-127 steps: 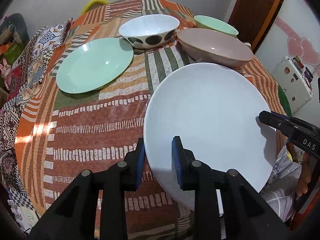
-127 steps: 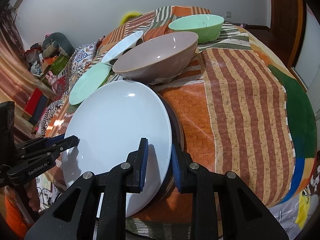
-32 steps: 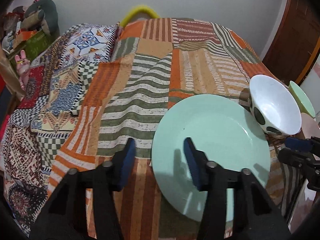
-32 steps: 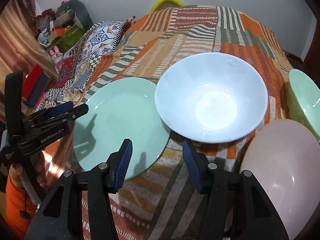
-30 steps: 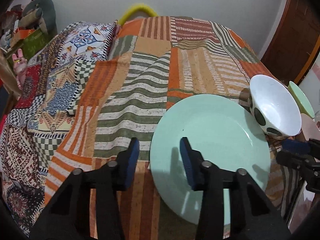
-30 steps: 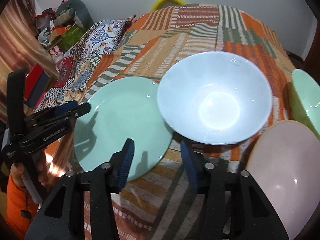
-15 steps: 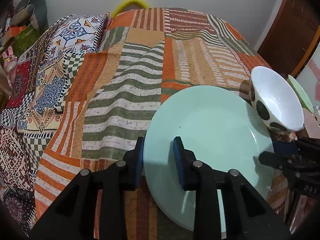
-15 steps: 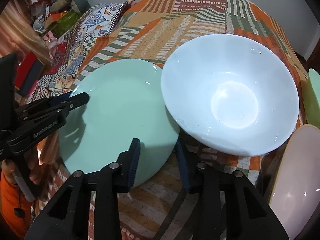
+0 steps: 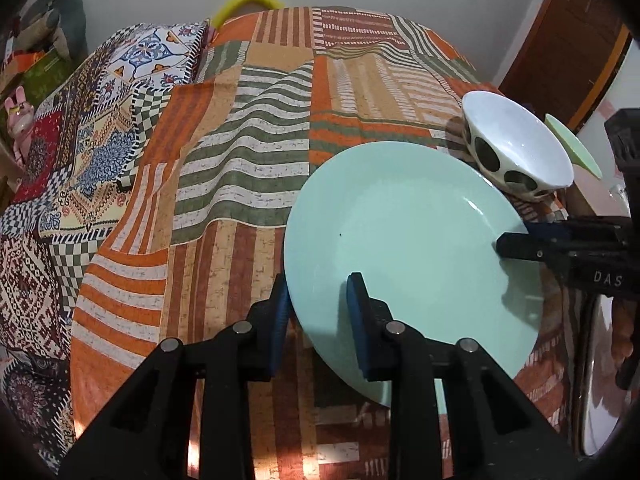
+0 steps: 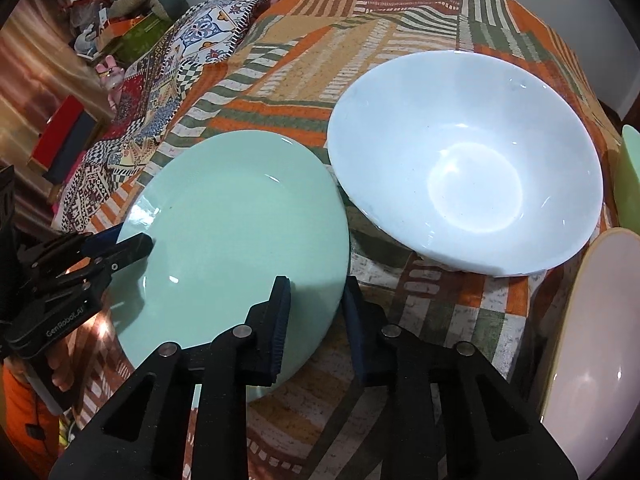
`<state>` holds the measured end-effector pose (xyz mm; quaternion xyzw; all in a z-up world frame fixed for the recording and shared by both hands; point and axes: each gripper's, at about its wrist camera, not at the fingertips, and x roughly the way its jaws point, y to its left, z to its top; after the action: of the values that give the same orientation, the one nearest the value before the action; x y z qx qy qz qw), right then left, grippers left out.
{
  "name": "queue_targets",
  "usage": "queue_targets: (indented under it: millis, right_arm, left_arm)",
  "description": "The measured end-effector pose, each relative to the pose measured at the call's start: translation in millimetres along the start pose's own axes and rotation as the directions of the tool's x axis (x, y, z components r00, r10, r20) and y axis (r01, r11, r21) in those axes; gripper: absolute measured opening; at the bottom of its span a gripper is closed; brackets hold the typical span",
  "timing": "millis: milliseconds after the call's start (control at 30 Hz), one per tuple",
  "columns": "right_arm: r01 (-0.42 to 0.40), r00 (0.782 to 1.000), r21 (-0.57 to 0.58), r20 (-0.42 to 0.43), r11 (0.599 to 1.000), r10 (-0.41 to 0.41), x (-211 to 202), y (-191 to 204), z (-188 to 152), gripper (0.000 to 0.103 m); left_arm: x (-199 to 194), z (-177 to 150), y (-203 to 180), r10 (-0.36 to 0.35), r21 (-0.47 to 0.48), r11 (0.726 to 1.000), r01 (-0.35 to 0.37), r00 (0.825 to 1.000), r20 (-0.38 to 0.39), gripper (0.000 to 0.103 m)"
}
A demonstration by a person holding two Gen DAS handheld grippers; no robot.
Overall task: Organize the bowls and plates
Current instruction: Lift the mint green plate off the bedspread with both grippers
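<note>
Now green plate (image 9: 404, 232) slightly tilted

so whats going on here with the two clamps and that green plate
A person holds a gripper in each hand and is taking the mint green plate by opposite rims. The left gripper and the right gripper each straddle an edge, and both sets of jaws have just been closing on it. The plate lies on the patchwork tablecloth, beside the white dotted bowl. A pink bowl and a green bowl sit further right.
</note>
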<state>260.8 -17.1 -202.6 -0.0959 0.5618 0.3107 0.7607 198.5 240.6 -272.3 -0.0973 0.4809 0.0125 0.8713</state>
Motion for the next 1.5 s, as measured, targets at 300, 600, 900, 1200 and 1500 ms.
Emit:
queue_targets:
  millis: [300, 600, 900, 1200, 1500]
  right_arm:
    - [0.001, 1.0, -0.002, 0.013, 1.0, -0.001, -2.8, 4.6, -2.3, 0.023]
    - [-0.034, 0.998, 0.012, 0.048, 0.999, 0.033, -23.2, 10.8, -14.1, 0.023]
    - [-0.071, 0.986, 0.007, 0.154, 0.997, 0.069, -70.9, 17.7, -25.7, 0.023]
    - [-0.082, 0.961, -0.014, 0.263, 0.997, 0.083, -119.5, 20.6, -45.3, 0.023]
    - [-0.105, 0.939, 0.002, 0.33, 0.995, 0.098, -155.2, 4.9, -75.8, 0.023]
  left_arm:
    - [-3.0, -0.4, -0.4, 0.011, -0.031, 0.999, -0.011, 1.0, 0.008, 0.029]
    - [-33.6, -7.7, -5.9, 0.018, -0.04, 0.999, -0.016, 0.998, 0.059, 0.029]
    - [-87.3, -12.7, -22.9, 0.02, -0.033, 0.999, -0.015, 0.991, 0.135, 0.029]
    - [-139.2, -22.9, -50.6, 0.021, -0.014, 1.0, -0.019, 0.978, 0.207, 0.029]
    - [-172.6, -37.4, -86.6, 0.004, 0.026, 1.0, -0.01, 0.97, 0.241, 0.029]
